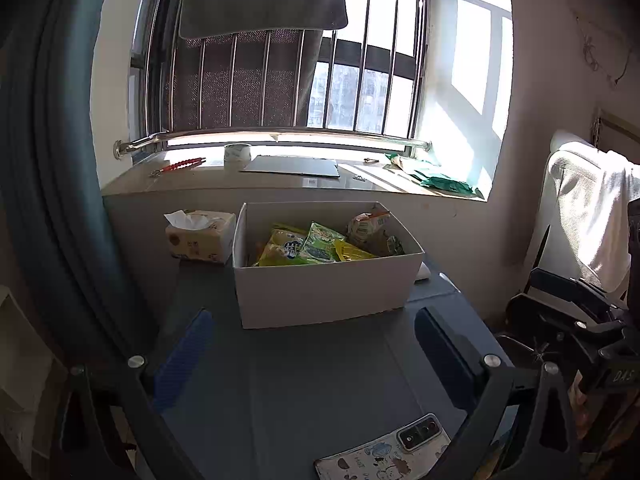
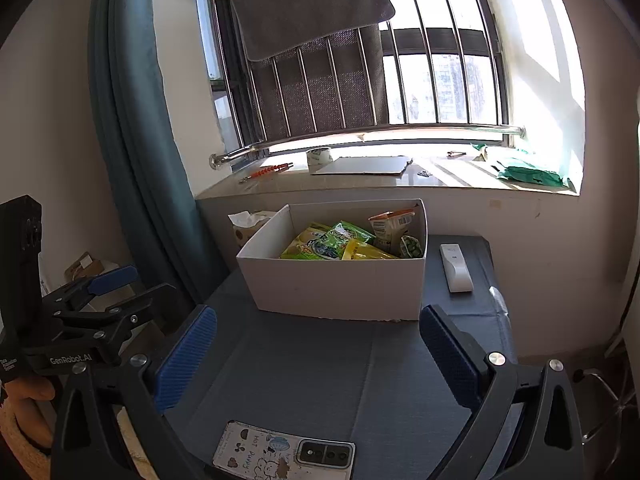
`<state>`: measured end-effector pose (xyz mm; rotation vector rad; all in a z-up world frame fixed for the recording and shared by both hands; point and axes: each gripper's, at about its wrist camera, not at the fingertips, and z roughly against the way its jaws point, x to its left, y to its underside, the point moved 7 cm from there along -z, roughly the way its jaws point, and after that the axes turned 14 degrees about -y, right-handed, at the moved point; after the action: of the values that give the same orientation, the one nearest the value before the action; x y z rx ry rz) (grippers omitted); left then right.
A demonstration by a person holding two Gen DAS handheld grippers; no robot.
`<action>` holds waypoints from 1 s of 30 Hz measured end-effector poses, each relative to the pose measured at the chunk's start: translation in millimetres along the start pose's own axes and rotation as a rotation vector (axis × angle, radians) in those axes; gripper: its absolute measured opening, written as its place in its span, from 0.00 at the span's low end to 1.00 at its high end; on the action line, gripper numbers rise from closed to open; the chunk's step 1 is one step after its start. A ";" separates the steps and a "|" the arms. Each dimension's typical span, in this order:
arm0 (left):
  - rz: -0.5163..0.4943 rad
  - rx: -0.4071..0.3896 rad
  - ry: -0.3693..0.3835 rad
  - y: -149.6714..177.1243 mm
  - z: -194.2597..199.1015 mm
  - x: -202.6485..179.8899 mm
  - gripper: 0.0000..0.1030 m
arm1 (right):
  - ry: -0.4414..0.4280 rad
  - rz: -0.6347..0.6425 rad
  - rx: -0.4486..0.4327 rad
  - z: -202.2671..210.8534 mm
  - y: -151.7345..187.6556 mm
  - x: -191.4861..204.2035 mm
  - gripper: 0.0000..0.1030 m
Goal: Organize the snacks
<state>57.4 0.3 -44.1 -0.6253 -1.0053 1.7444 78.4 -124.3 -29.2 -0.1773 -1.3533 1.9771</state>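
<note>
From the left wrist camera, the left gripper (image 1: 316, 360) hung above the grey table (image 1: 320, 380) with its ribbed blue pads (image 1: 182, 356) spread wide and nothing between them. A rectangular white cardboard box (image 1: 324, 292) stood near the table's far edge, and the snacks (image 1: 316, 244), crinkled glossy packets in yellow and green, lay heaped inside it. Just left of the box, at the far left corner, sat a soft tissue pack (image 1: 200, 236) with a sheet poking up. A phone (image 1: 384, 452) in a cartoon-printed case lay flat at the near edge. The right gripper's black frame showed at the right of this view.

From the right wrist camera, the right gripper (image 2: 318, 360) was likewise wide open and empty, its blue pads (image 2: 186, 356) finely ridged. The same box (image 2: 340, 280) held the packets (image 2: 344, 242), one pale pouch propped against its far right wall. A slim white remote (image 2: 456, 268) rested beside the box, towards the table's (image 2: 300, 380) right edge. The phone (image 2: 284, 454) lay at the near edge, camera lenses up
</note>
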 end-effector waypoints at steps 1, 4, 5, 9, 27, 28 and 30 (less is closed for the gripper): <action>0.000 0.001 0.000 0.0 -0.2 -0.1 1.00 | -0.001 0.001 0.001 -0.2 0.1 -0.1 1.00; -0.002 0.002 0.000 0.0 0.0 -0.5 1.00 | -0.002 0.001 0.003 -0.2 0.6 0.2 1.00; -0.002 0.001 0.000 0.2 0.3 -0.7 1.00 | 0.000 0.000 0.004 -0.3 0.9 0.1 1.00; -0.003 0.002 0.002 0.6 -0.1 -0.5 1.00 | 0.002 -0.001 0.006 -0.5 1.2 0.5 1.00; -0.009 0.004 0.003 0.8 -0.7 -1.6 1.00 | -0.002 0.002 0.005 -0.2 1.0 1.8 1.00; -0.011 0.004 0.004 1.2 -0.8 -1.8 1.00 | -0.002 0.002 0.005 -0.1 1.3 1.7 1.00; -0.014 0.006 0.003 1.8 -1.3 -2.3 1.00 | -0.002 0.001 0.005 -0.1 1.3 1.5 1.00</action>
<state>58.4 -1.7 -46.3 -0.6158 -0.9998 1.7333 76.7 -123.5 -29.9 -0.1734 -1.3498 1.9822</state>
